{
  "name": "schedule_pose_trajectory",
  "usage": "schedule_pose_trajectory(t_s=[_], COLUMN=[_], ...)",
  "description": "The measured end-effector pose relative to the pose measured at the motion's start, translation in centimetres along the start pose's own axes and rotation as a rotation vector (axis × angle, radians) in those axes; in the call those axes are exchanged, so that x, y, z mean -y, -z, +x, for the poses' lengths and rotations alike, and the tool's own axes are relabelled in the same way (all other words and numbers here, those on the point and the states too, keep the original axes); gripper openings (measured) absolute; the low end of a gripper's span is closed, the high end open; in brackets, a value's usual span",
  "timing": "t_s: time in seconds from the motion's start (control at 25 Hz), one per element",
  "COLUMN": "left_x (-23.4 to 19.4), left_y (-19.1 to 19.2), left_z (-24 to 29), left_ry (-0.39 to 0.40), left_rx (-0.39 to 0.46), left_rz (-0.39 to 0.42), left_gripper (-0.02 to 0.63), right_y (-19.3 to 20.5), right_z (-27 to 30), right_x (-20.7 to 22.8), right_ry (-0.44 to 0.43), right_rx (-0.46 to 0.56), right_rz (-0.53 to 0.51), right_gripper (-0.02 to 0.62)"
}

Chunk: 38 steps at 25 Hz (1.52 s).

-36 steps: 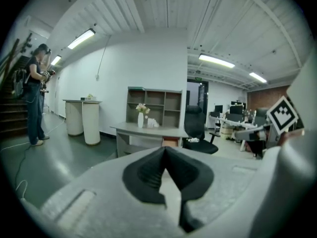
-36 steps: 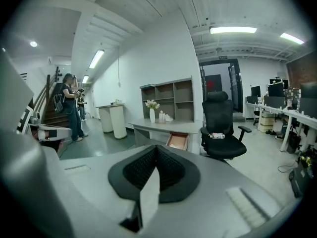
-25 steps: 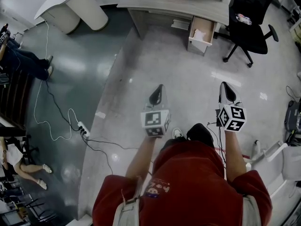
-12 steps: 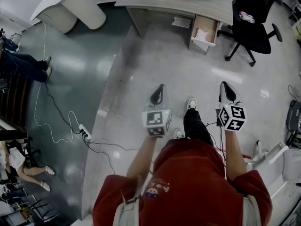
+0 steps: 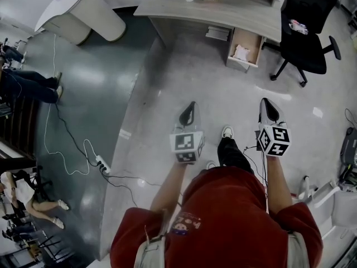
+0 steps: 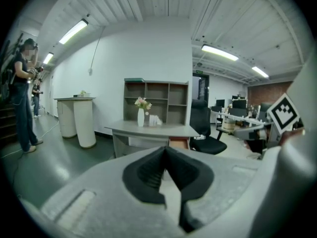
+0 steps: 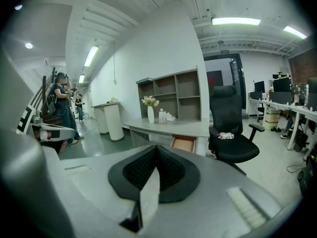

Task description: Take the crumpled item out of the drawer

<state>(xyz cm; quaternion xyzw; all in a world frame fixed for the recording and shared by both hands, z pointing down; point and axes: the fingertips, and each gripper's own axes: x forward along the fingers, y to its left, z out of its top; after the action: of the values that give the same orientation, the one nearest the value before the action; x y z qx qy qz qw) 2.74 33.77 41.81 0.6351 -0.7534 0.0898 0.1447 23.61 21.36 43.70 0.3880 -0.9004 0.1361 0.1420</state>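
The left gripper (image 5: 188, 111) hangs well short of the desk (image 5: 167, 7), jaws pressed together on nothing. The sensible thing is to walk right up, then open one gripper and come down into the open drawer (image 5: 241, 63) from above. The crumpled item (image 5: 241, 53), a white wad lying inside, shows no clear long axis from here. The drawer itself points out toward the person. The right gripper (image 5: 269, 109) is closed and empty too.

Seemingly white crumpled item (image 5: 241, 52) — tan drawer (image 5: 249, 38), grey desk (image 5: 223, 7), black chair (image 5: 305, 38).
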Motion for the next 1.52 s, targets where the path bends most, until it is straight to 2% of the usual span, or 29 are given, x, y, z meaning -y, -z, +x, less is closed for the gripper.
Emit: schedule_pose_trajectory(t_s=[0.32, 0.84, 1.2, 1.52], left_x=[0.6, 2.5, 2.9, 1.7], left_y=[-3.2, -7.2, -8.5, -9.3], left_z=[7.7, 18.5, 22.9, 27.0], left_ry=[-0.011, -0.022, 0.000, 0.060], left_rx=[-0.015, -0.021, -0.029, -0.023], left_rz=[0.007, 0.020, 0.036, 0.047], left_gripper=[0.000, 0.000, 0.000, 0.000], right_y=[-2.5, -6.2, -7.5, -8.1], right_z=[6.3, 14.3, 17.1, 19.7], right_x=[5.1, 13.0, 15.3, 15.6], right_ry=[-0.005, -0.020, -0.004, 0.043], right_rx=[-0.026, -0.032, -0.035, -0.028], right_rz=[0.049, 0.070, 0.073, 0.089], right_gripper=[0.000, 0.000, 0.000, 0.000])
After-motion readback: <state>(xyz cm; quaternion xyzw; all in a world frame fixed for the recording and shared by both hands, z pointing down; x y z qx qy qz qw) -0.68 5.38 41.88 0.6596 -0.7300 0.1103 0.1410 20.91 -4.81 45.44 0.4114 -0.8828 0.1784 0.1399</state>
